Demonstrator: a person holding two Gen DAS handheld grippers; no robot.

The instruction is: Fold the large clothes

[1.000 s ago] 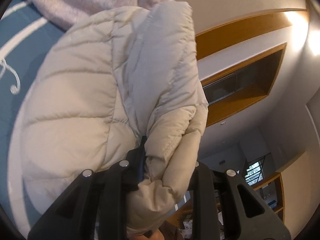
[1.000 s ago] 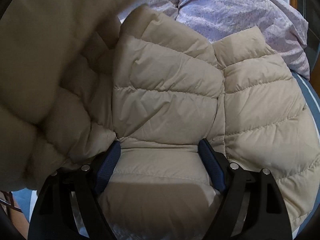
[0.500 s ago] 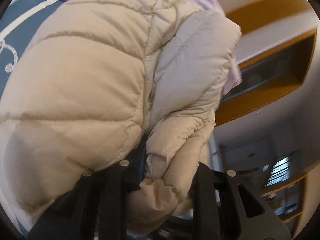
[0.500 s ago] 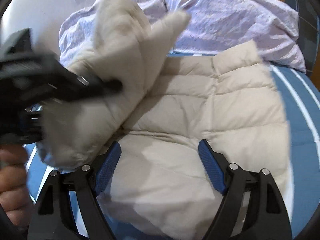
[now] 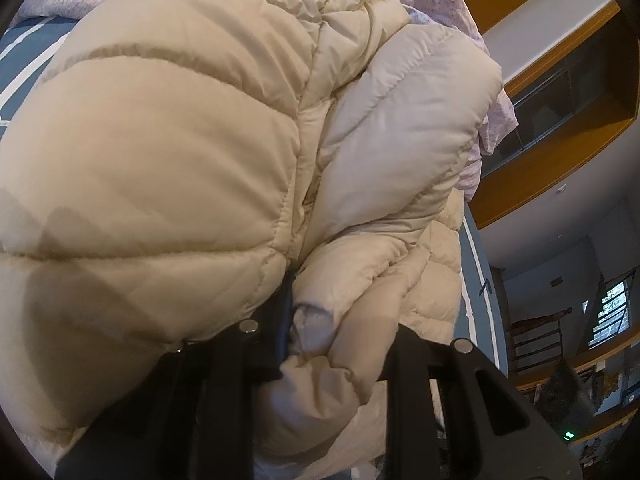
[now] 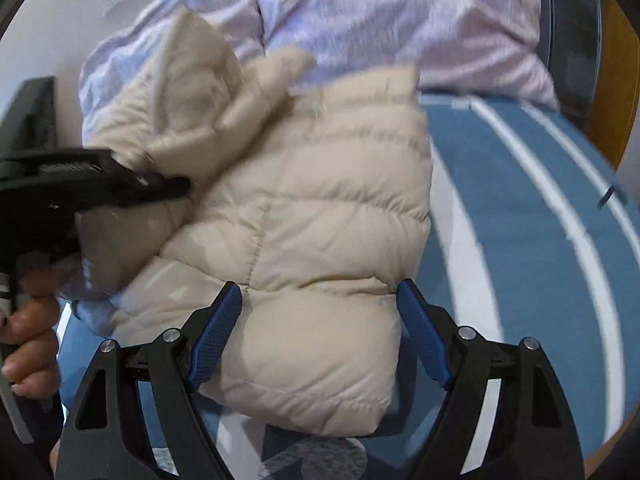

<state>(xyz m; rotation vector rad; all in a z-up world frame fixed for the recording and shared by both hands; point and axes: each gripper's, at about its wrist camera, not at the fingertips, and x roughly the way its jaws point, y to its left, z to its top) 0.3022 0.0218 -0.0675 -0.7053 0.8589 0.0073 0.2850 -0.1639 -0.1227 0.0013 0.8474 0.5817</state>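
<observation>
at the left, the left gripper pinches a bunched fold of the beige puffer jacket between its closed fingers, lifting that part over the rest of the garment, with the person's hand on its handle. the jacket lies on the blue white-striped bedspread, with the rumpled lilac duvet behind it. the right gripper hovers over the jacket's near hem, blue pads spread wide, holding nothing.

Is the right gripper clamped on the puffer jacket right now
No, the right gripper is wide open, its blue pads apart above the beige jacket.
</observation>
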